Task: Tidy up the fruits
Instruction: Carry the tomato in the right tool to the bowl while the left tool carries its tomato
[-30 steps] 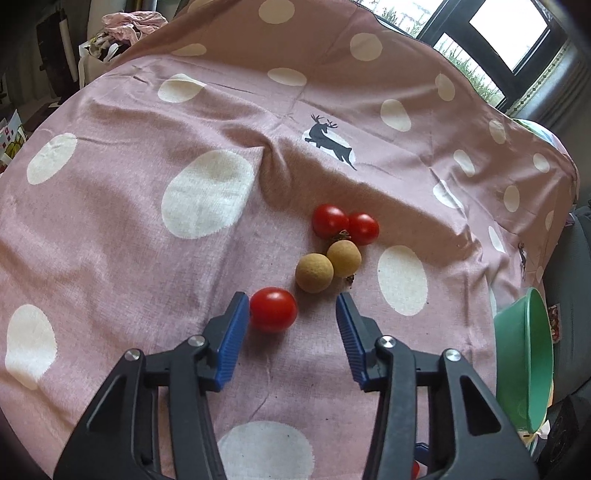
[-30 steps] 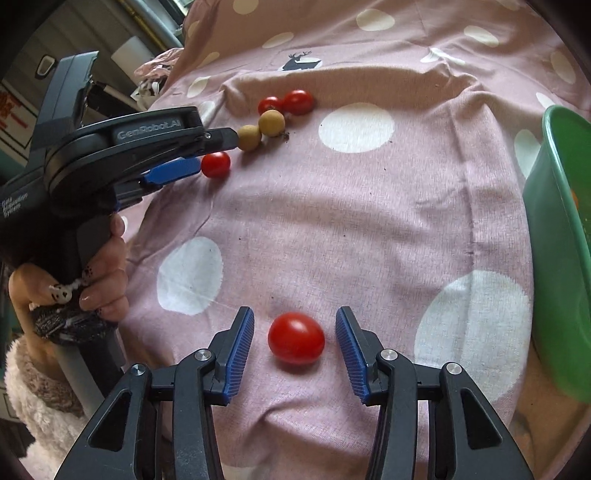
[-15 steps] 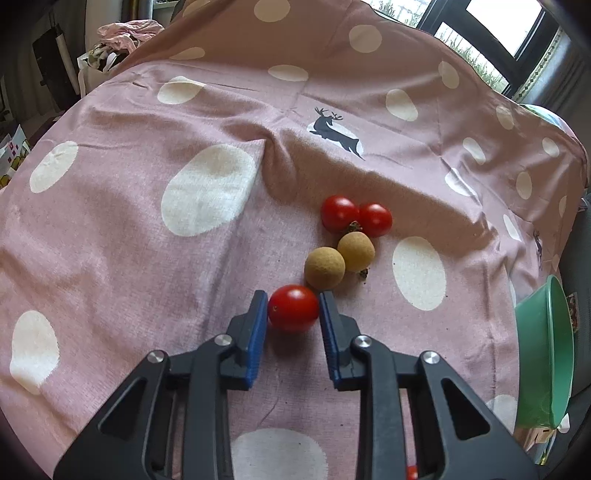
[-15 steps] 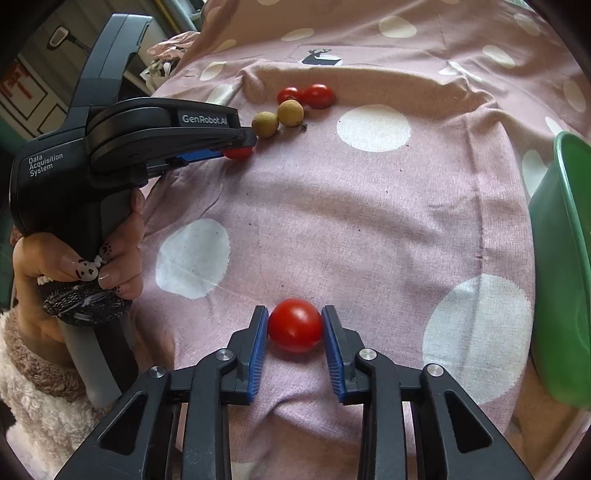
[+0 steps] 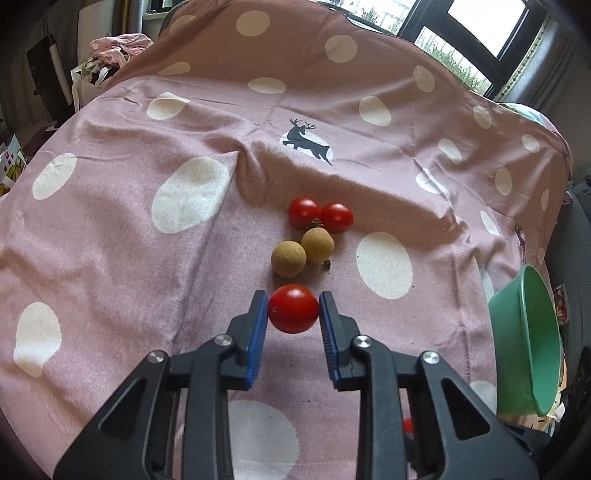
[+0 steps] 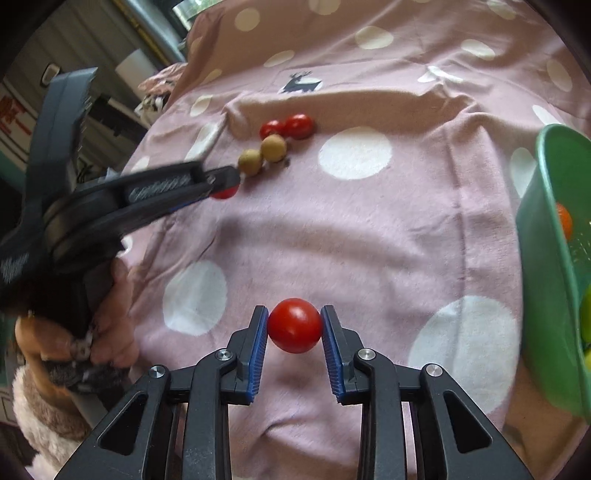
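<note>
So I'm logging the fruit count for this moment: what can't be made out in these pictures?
- Green bowl contents: right wrist view, cut off by the frame edge; left wrist view, its wall hides them.
- Left gripper, right wrist view: motion-blurred, covering most of its tomato.

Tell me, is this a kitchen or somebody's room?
Probably a room in a home, not clearly a kitchen: a pink polka-dot cloth with a deer print covers the surface, a window is behind, and clothes are piled nearby.

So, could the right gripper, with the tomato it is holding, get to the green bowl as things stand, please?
Probably yes. The right gripper is shut on its tomato, and the green bowl sits open just to its right, with only bare cloth between them. The left gripper is off to the other side.
</note>
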